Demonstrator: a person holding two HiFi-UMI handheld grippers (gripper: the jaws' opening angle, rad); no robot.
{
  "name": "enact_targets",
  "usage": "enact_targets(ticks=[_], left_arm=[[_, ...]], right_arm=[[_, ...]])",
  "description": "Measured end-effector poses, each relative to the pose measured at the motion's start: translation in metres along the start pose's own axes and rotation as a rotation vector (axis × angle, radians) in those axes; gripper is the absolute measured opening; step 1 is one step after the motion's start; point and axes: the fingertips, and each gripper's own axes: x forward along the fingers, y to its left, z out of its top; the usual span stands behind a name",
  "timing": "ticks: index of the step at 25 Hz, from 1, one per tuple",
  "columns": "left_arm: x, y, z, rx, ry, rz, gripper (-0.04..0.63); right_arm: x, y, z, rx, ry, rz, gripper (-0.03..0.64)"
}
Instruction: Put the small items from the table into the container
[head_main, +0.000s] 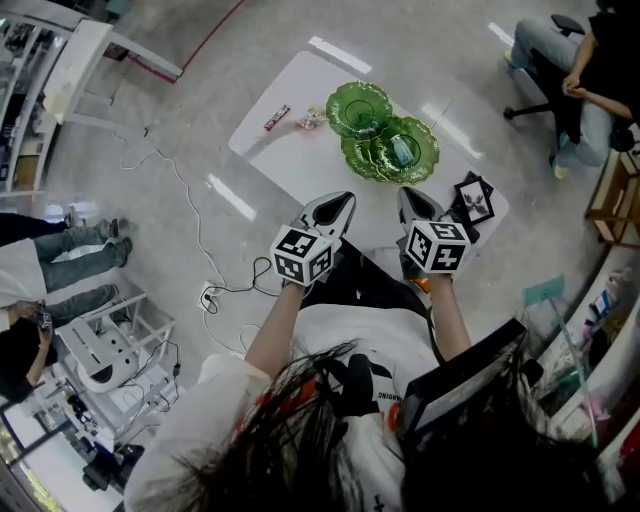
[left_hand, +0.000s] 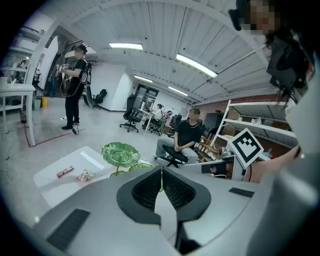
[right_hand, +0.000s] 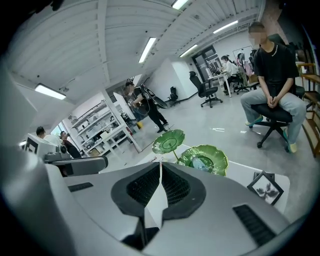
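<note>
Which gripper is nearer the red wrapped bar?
Left. In the head view the left gripper is below-right of the red wrapped bar; the right gripper farther right, by the picture frame.

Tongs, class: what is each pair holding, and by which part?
Nothing: the left tongs and the right tongs are both shut, with nothing between them.

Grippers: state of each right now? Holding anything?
Grey left gripper: closed, fingers together, holding nothing.
Grey right gripper: closed, fingers together, holding nothing.
</note>
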Motion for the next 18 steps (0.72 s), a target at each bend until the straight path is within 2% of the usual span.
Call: enact_targets(ticks=[4,9,18], left_arm=[[-0.009,-0.008,-0.001,0.019,-0.01,0.0,0.006],[-0.018,-0.008,0.001,0.0,-0.047,0.004,0.008],[-0.034,0.01,-0.003,-0.01,-0.055,0.05,0.008]], right_arm=[[-0.008,0.007,-0.006,-0.006,0.001,0.012,0.026],[-0.009,0.011,-0.011,-0.021,0.016,0.026,0.026],[0.007,0.026,-0.017,-0.04,0.052,0.062,0.026]])
